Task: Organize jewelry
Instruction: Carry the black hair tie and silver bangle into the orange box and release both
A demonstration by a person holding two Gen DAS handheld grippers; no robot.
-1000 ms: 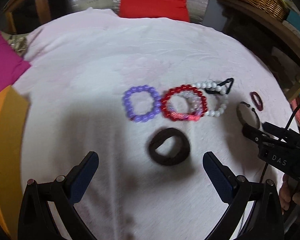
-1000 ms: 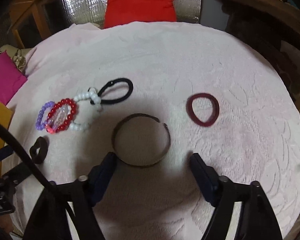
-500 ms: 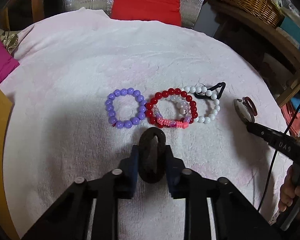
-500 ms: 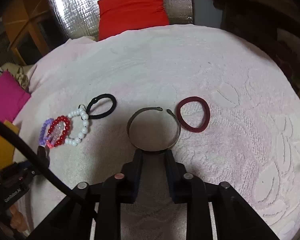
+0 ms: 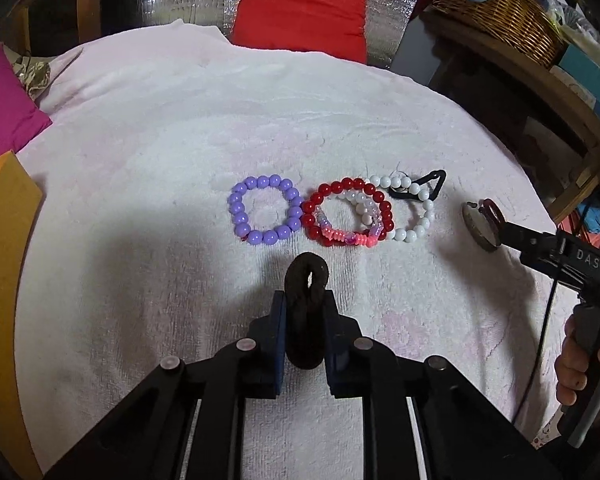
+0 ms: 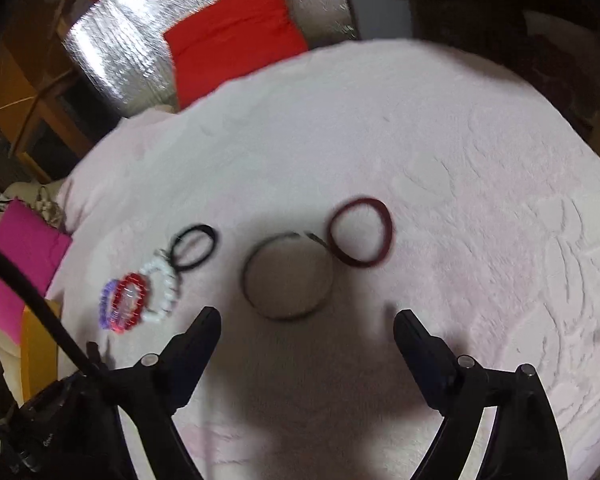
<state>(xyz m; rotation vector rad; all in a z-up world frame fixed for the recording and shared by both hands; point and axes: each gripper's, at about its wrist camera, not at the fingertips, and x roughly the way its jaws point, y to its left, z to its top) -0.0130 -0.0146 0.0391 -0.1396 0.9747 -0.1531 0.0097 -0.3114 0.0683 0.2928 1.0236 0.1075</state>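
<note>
The jewelry lies in a loose row across a pale pink towel (image 5: 148, 152), and the sorting looks only partly done. Ahead of the left gripper (image 5: 306, 344) and to its left sits the purple bead bracelet (image 5: 265, 209), apart and tidy; straight ahead the red bead bracelet (image 5: 348, 211), a pink and clear one (image 5: 350, 235) and the white bead bracelet (image 5: 408, 208) overlap, with a black hair tie (image 5: 424, 189) touching the white beads. These probably need separating. The left gripper's jaws are closing, its pads pressing a dark brown scrunchie (image 5: 306, 308) squeezed narrow between them, just short of the bracelets. Further right, the metal bangle (image 6: 287, 276) lies just ahead of the right gripper (image 6: 306, 334), whose jaws are opening with nothing between them; the bangle touches the maroon band (image 6: 360, 237) ahead and to the right. A hand (image 5: 580, 364) holds that gripper's handle. Beyond the towel are a red cushion (image 5: 302, 10) against silver foil, a magenta cushion (image 5: 2, 104) at left, and a wicker basket (image 5: 496, 8) on a wooden shelf at right.
</note>
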